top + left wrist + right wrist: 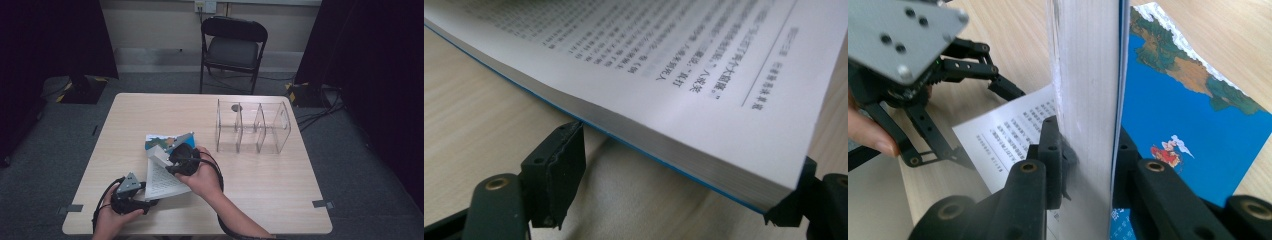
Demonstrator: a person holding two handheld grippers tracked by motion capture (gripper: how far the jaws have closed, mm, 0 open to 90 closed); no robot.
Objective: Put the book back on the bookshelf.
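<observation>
Book (167, 167) lies open near the front left of the pale wood surface (260, 195), white pages of printed text facing up, its blue illustrated cover (1193, 115) spread flat beyond. At the left, the left claw (145, 192) stands apart, its jaws straddling the lower corner of the thick page block (684, 145) at its edge. Further right, the right claw (162, 159) is clamped on a raised sheaf of pages (1085, 100) standing upright. At the far right stands a clear divided organiser (252, 126), well apart from the book.
</observation>
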